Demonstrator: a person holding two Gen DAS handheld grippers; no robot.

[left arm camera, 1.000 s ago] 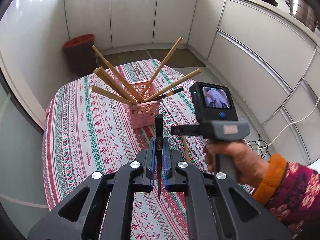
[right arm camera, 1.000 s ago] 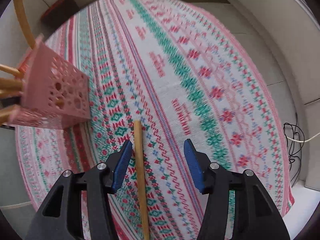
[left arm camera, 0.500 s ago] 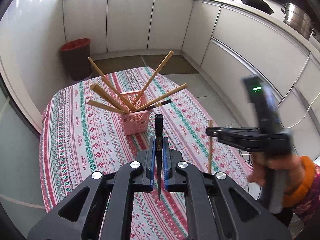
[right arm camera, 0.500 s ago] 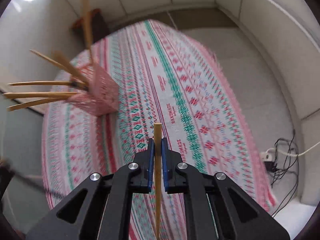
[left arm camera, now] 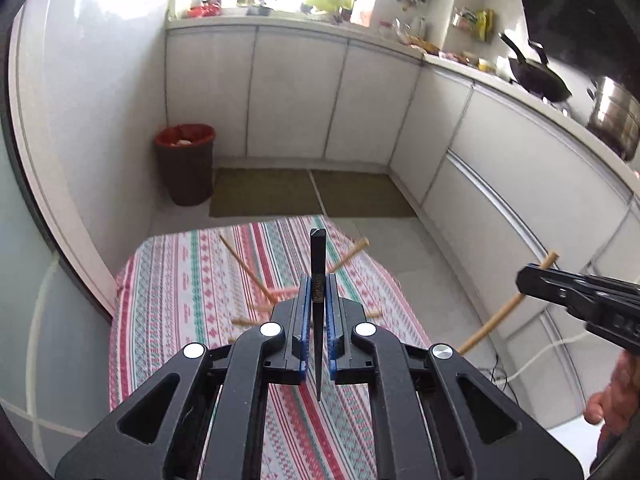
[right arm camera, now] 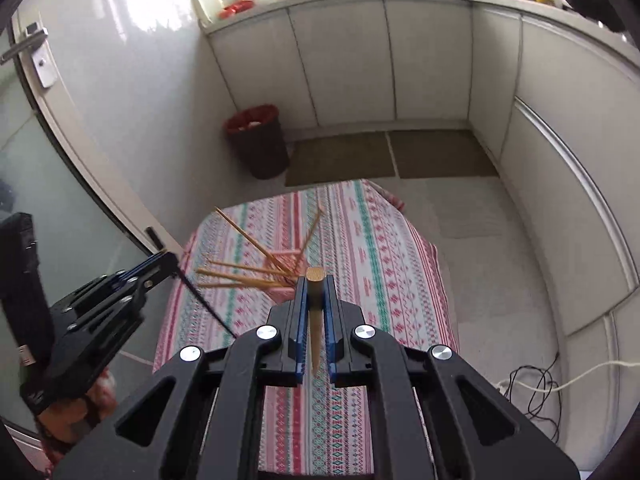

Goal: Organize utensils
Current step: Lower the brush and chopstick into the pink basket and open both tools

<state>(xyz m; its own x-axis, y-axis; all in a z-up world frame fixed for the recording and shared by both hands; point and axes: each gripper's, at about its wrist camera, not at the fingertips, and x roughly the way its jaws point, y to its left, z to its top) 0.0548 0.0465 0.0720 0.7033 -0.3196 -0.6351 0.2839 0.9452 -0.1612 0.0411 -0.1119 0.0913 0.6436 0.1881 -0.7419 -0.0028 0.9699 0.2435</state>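
- Wooden chopstick (right arm camera: 314,316) sits clamped between the blue pads of my right gripper (right arm camera: 315,312), pointing forward with its blunt end toward the camera's far side and its thin end hanging back between the fingers. I hold it up in the air above the table, not over the basket mouth yet.
- Black chopstick (left arm camera: 318,304) is pinched the same way in my left gripper (left arm camera: 318,312), upright between closed jaws, also raised above the striped tablecloth (left arm camera: 192,280).
- Both sticks are gripped near 1 end only, so I judge either could pivot or slide in the pads if I tilt a wrist sharply.
- The pink basket (right arm camera: 286,270) stands on the cloth ahead of me, largely hidden behind my right gripper, with several wooden chopsticks (right arm camera: 240,272) fanned out of it at wide angles.
- Those splayed sticks are my main worry: lowering a new one through them could knock 1 out, or lever the light basket over.
- The basket's walls look perforated, though the view is blurred; a thin tip could catch in a hole instead of dropping to the bottom.
- My 2 grippers are near each other; from the right view the left one sits just to the side with its black stick angled inward, so moving both to the basket at once risks a clash. I would go 1 at a time.
- The basket stands toward the middle of the table, yet a stick released too high could bounce off the cloth onto the floor.
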